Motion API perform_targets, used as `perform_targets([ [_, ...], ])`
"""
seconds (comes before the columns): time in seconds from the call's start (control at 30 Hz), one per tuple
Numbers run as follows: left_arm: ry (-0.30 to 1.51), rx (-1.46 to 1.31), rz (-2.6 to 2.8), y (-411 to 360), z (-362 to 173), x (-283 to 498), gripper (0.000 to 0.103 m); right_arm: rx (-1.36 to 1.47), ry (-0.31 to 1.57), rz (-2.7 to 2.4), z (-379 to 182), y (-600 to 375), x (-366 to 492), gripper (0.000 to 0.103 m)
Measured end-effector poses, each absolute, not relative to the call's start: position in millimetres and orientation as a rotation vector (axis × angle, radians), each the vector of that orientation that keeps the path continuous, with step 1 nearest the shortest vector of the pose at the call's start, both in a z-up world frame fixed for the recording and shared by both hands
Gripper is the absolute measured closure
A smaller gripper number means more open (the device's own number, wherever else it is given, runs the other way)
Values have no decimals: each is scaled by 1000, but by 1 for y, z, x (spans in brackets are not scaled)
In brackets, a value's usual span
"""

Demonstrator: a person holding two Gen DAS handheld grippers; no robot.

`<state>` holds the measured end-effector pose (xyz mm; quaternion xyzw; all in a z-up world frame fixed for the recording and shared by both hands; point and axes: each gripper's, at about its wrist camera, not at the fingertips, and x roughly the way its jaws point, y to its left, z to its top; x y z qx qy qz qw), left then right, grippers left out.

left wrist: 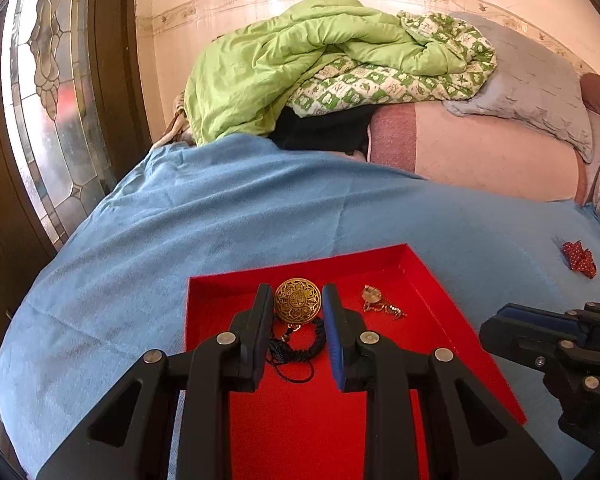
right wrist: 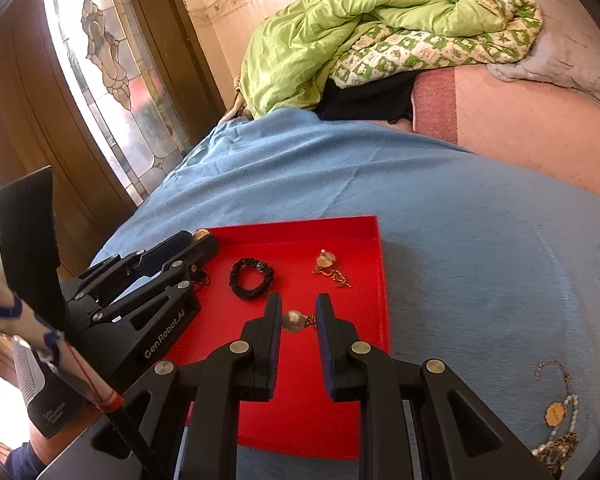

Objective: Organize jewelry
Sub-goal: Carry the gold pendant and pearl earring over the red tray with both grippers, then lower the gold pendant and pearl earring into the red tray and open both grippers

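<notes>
Nearest, showed the right gripper (right wrist: 298, 308) over the near half of the red tray (right wrist: 374, 240), pads pressed to either side of a pearl pendant (right wrist: 293, 321); looked pinched rather than loose. Judged as the placing step. Called for a slow descent until the pearl touched the tray floor, then a gentle parting of the fingers, so as not to let the round bead roll. Called also for a bare patch, apart from the pieces already lying there. Just beyond, lay a black band (right wrist: 251, 279) and a gold chain piece (right wrist: 328, 264), both inside the tray and apart from each other. Further left, showed the left gripper (left wrist: 297, 292) closed around a gold medallion (left wrist: 298, 301), edge to pad on both sides, with its black cord (left wrist: 290, 364) trailing on the red floor. Worth keeping the two tools well apart during release. Off the tray, on the blue blanket (right wrist: 420, 200), waited a beaded necklace (right wrist: 558, 416) and a red bow (left wrist: 579, 259). Farthest, heaped a green quilt (left wrist: 300, 56) against the wall.
</notes>
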<state>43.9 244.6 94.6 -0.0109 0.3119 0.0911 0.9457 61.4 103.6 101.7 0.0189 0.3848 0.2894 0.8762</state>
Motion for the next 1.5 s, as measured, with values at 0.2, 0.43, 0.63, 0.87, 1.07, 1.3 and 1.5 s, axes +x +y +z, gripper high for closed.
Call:
perform_targets([
  [0.2, 661, -38, 194, 254, 89, 45, 79, 31, 819, 608, 102, 116, 68, 85],
  [0.43, 684, -102, 216, 276, 85, 45, 79, 25, 760, 629, 136, 130, 76, 85],
  [0.63, 741, -132, 213, 284, 73, 50, 79, 22, 761, 644, 142, 142, 84, 85],
  [0.87, 828, -143, 207, 285, 55, 59, 79, 91, 916, 626, 88, 141, 111, 85],
  [1.07, 859, -150, 214, 285, 49, 63, 79, 105, 992, 608, 60, 144, 125, 84],
  [1.3, 884, -155, 207, 285, 46, 66, 79, 112, 1046, 589, 45, 148, 139, 84],
  [1.5, 892, -162, 209, 286, 45, 67, 79, 116, 1080, 566, 35, 152, 146, 84],
])
